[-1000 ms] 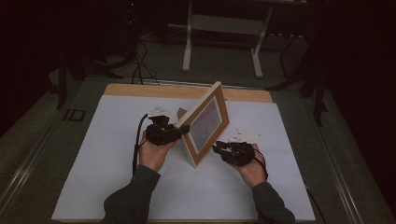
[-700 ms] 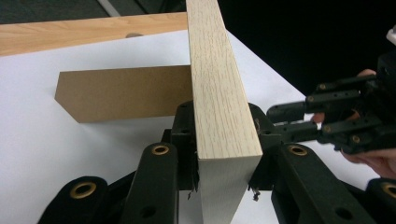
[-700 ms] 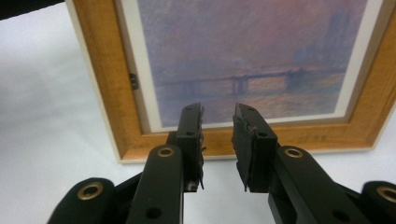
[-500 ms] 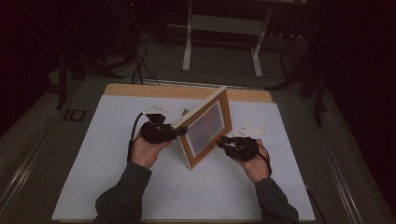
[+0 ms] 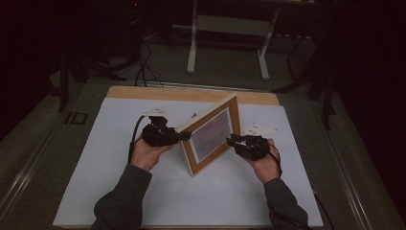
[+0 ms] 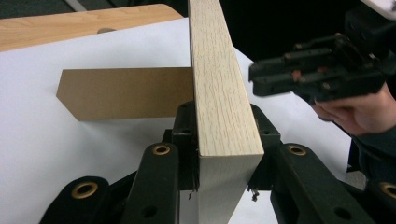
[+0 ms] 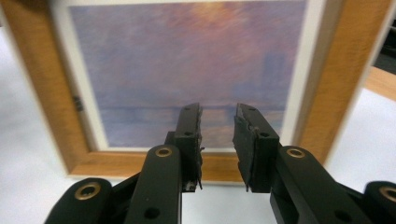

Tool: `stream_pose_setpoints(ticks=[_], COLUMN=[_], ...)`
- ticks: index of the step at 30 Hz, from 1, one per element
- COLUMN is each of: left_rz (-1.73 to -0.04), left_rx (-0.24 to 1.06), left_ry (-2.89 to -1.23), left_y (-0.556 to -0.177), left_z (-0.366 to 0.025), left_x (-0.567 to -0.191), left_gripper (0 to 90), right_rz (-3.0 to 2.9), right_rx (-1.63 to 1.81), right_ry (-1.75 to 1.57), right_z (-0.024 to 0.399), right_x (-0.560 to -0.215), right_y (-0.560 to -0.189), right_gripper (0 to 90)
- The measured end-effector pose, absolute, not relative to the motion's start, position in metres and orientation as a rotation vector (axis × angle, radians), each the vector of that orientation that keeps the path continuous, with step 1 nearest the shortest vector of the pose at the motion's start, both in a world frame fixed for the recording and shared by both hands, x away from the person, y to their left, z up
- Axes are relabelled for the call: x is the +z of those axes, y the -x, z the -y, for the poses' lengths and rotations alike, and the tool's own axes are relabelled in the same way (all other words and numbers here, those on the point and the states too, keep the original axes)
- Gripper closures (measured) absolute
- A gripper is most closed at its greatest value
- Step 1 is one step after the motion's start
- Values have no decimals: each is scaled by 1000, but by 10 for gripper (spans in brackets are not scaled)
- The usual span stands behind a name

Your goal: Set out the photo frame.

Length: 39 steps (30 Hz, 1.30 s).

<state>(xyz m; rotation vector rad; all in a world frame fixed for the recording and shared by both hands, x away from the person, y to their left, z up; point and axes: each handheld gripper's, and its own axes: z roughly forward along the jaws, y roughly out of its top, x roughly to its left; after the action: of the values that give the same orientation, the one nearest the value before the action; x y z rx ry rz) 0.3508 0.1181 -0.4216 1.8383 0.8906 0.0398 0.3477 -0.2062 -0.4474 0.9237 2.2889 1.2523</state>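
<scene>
A wooden picture frame (image 5: 210,136) with a purple-orange print stands upright on the white mat (image 5: 95,182), turned at an angle. My left gripper (image 5: 184,136) is shut on the frame's pale side edge (image 6: 219,93), one jaw on each face. The frame's brown back stand (image 6: 126,100) rests on the mat behind it. My right gripper (image 5: 231,141) sits just in front of the print (image 7: 187,60). Its jaws (image 7: 218,121) have just been opening a little and are open with nothing between them. The right gripper (image 6: 299,79) also appears past the frame in the left gripper view.
The white mat covers a wooden table whose bare strip (image 5: 191,93) runs along the far edge. A white metal stand (image 5: 230,43) and cables (image 5: 143,67) are on the floor beyond. A small dark fitting (image 5: 76,118) lies off the mat's left edge.
The frame has swung slightly, so more of its print faces the camera and the right gripper. Both hands have stayed almost where they were.
</scene>
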Motion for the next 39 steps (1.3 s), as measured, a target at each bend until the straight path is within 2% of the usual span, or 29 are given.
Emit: stream_pose_setpoints(ticks=[14, 26, 34, 39], left_rz=[-792, -735, -684, -654], left_rx=[-33, -71, -103, -112], left_ry=[-1869, -1895, -1919, -1942], left_y=[-362, -371, -382, -390], left_z=[-122, -122, -125, -126], left_x=[-423, -423, -423, -421], left_gripper=[714, 713, 713, 714], right_rz=[-2174, -2121, -2190, -2224], right_rx=[1263, 1208, 1233, 1239], right_ry=[-1043, -1104, -1095, -1085], right_z=[226, 238, 238, 235], right_x=[-425, -422, -420, -421], right_y=[-375, -395, -411, -422], right_gripper=[705, 545, 383, 346])
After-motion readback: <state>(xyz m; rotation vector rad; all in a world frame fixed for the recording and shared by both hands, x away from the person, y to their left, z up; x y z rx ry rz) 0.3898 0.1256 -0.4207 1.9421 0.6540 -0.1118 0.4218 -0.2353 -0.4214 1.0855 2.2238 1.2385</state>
